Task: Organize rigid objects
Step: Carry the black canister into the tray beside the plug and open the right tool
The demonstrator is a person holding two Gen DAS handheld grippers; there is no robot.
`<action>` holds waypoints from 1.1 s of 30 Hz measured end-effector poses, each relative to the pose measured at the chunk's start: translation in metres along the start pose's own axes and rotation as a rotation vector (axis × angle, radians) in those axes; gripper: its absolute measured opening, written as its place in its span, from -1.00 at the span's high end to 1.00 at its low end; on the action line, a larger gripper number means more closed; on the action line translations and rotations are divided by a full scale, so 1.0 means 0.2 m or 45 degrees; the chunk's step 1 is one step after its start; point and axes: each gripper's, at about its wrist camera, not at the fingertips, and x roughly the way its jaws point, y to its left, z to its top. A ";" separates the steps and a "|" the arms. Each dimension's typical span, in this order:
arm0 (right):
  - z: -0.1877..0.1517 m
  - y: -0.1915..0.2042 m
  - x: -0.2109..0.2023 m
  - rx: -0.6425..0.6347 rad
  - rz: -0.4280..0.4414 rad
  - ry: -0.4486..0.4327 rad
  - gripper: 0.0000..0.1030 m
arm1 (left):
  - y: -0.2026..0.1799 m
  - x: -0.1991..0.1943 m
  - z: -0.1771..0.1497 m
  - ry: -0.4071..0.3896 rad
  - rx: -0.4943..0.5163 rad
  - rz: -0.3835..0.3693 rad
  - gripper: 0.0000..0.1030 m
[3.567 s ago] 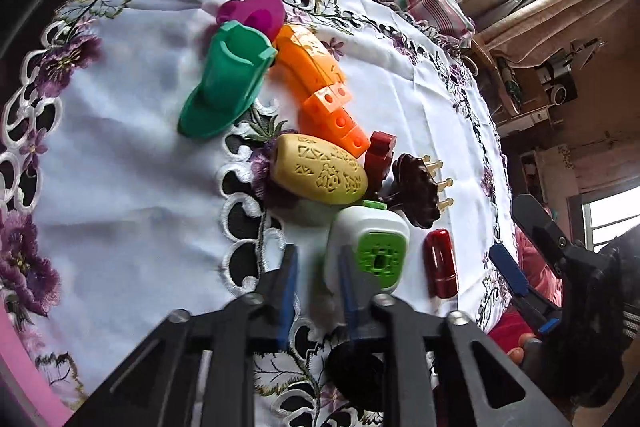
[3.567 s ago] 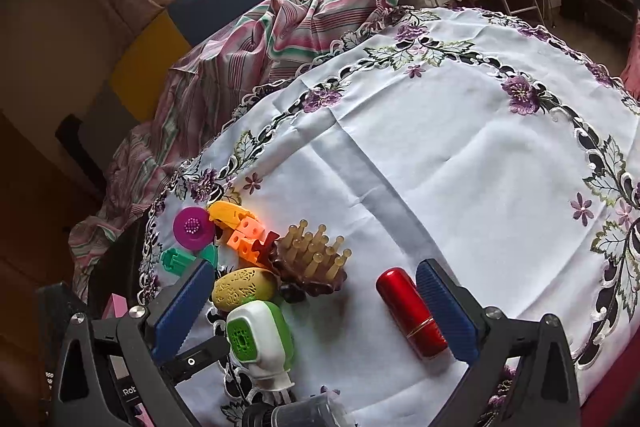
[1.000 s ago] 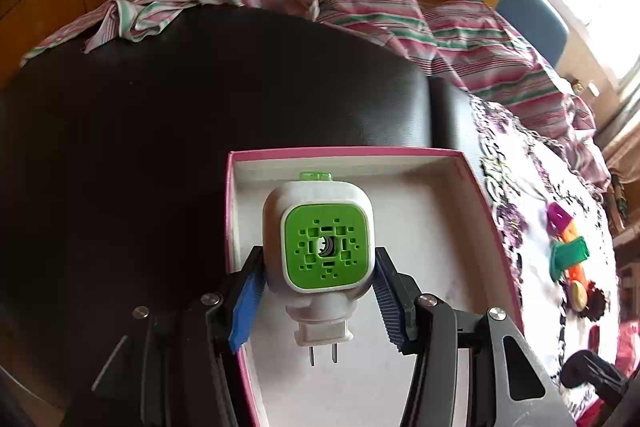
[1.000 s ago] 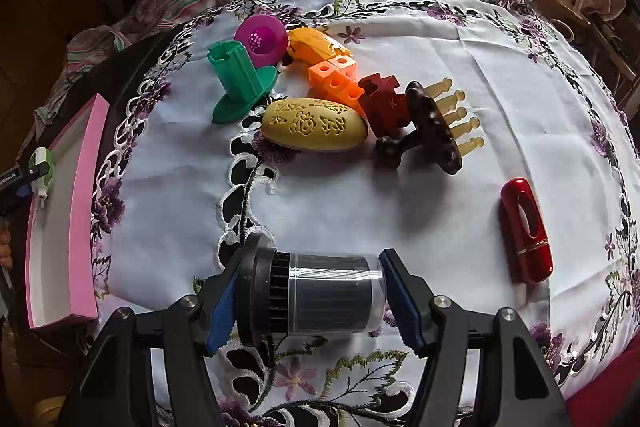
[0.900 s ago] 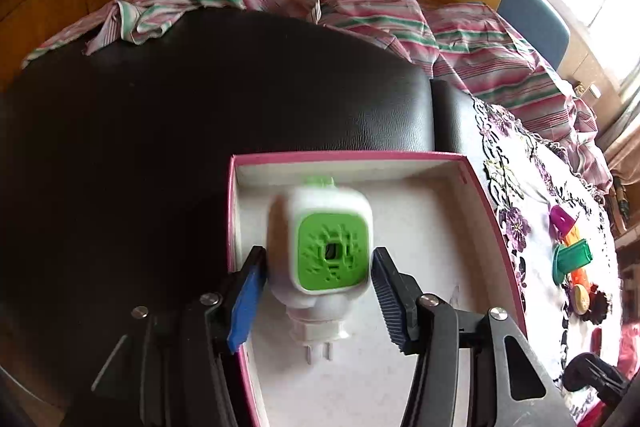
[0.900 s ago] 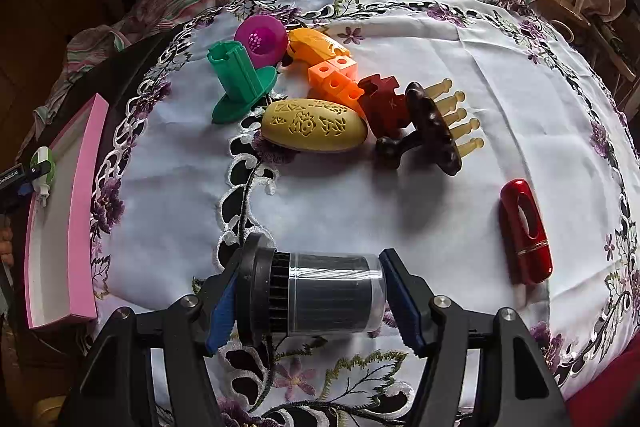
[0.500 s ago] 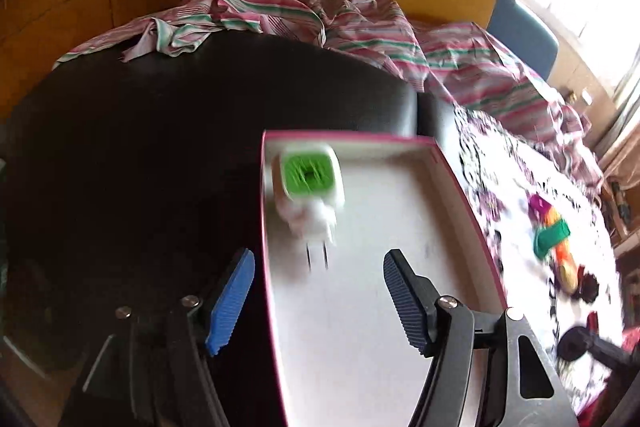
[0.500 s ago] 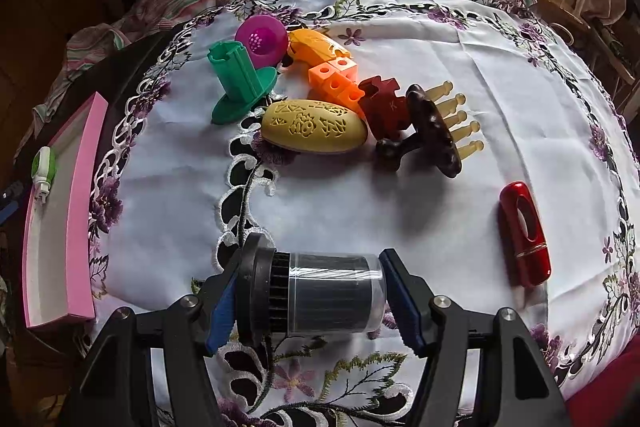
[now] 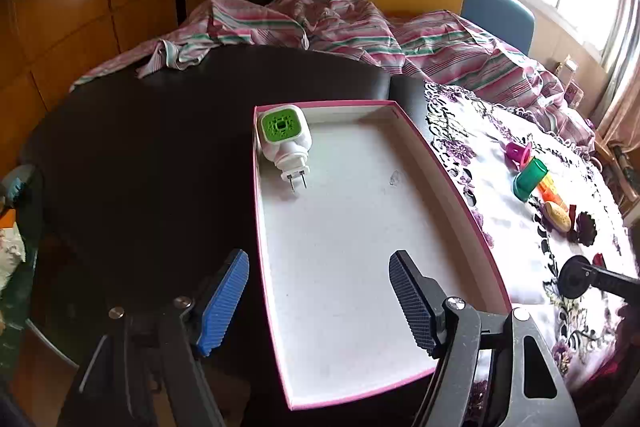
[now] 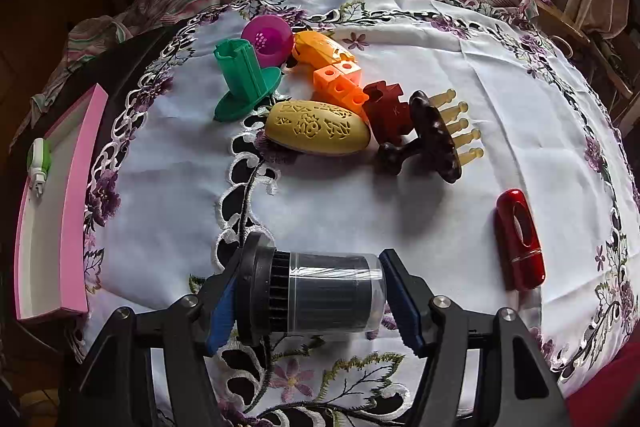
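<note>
White cloth with purple flowers and cut-out lace, the tablecloth (image 10: 460, 187), is spread over the round table. Striped pink bedding (image 9: 360, 39) is piled behind it, with grey, yellow and blue chair backs seen further off.

Beside the cloth, on a dark surface (image 9: 140, 155), a pink-edged box (image 9: 452, 183) is set. Its floor is white. A white and green plug-in device (image 9: 285, 139) is laid in the far left corner of the box, touching the wall, with its two metal prongs pointed toward the camera. The left gripper (image 9: 318, 301) is held above the near end of the box with its jaws spread wide and nothing between them.

On the cloth a small heap of things is seen, all close or touching. A green plastic stand (image 10: 246, 85) is tipped against a pink ball (image 10: 267, 39). An orange curved piece (image 10: 320, 53) and an orange block with holes (image 10: 340, 85) are laid next to them. A yellow carved oval (image 10: 318, 133) is rested in front, with a dark red puzzle-shaped block (image 10: 386, 113) and a brown massage brush with pegs (image 10: 436, 135) at its side. A shiny red case (image 10: 519, 245) is laid well apart from the heap, nearer the table edge.

The right gripper (image 10: 310, 295) is clamped on a clear cylinder with a black ribbed cap (image 10: 316, 293), which is held sideways above the cloth's near edge.
</note>
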 end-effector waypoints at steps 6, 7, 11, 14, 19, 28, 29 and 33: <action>0.00 0.01 0.00 -0.020 -0.009 -0.007 -0.28 | 0.00 -0.04 -0.03 -0.010 0.003 -0.012 -0.43; 0.00 0.01 0.00 -0.019 -0.009 -0.006 -0.28 | 0.00 -0.04 -0.03 -0.010 0.002 -0.018 -0.43; 0.00 0.01 0.00 -0.021 -0.011 -0.007 -0.28 | 0.00 -0.05 -0.04 -0.015 0.006 -0.022 -0.50; 0.00 0.02 -0.01 -0.031 -0.018 -0.013 -0.28 | 0.01 -0.06 -0.05 -0.018 -0.001 -0.026 -0.50; 0.00 0.06 -0.04 -0.050 0.048 -0.044 -0.28 | 0.04 -0.07 -0.06 -0.008 -0.028 -0.042 -0.50; -0.02 0.09 -0.01 -0.086 0.025 -0.014 -0.28 | 0.09 -0.06 -0.08 0.009 -0.047 -0.025 -0.59; -0.02 0.09 -0.01 -0.086 0.025 -0.012 -0.28 | 0.10 -0.07 -0.08 0.008 -0.053 -0.025 -0.59; -0.02 0.10 -0.01 -0.095 0.018 -0.009 -0.28 | 0.12 -0.08 -0.09 -0.001 -0.062 0.003 -0.62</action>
